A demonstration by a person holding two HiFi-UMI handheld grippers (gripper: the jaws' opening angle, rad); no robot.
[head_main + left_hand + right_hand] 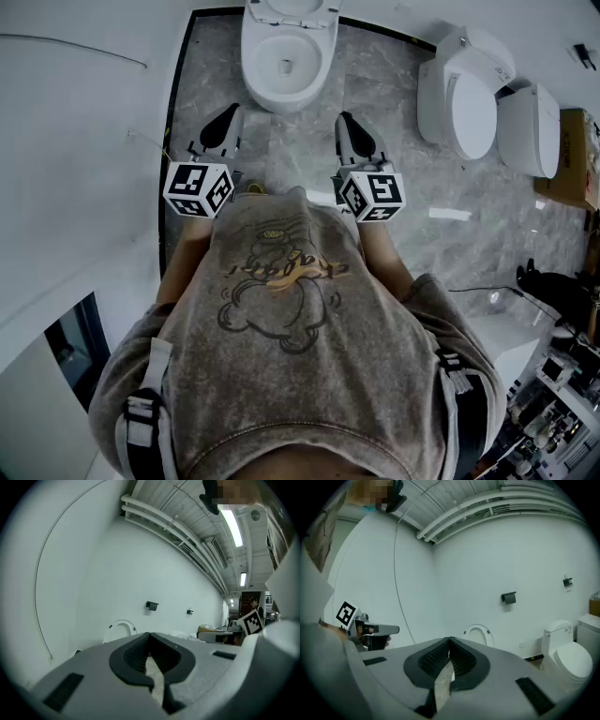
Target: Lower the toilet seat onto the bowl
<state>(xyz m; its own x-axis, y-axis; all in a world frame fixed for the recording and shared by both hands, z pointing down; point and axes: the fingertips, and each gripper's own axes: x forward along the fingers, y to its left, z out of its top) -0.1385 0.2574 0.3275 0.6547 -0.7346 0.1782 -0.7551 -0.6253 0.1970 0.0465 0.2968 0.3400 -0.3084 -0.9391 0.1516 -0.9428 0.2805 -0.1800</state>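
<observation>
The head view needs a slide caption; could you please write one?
Toilet with seat raised; left gripper and right gripper held before it, jaws shut, empty.

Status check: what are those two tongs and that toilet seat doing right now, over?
Both shut, empty: left tongs, right tongs, short of the bowl. The toilet seat upright, not yet lowered. Nothing seen blocking the way.

readable text: none found | left marker cube, right marker cube: square black-and-white patterns only | shirt: cartoon print, lettering blurred | cardboard box: print too small to be read
</observation>
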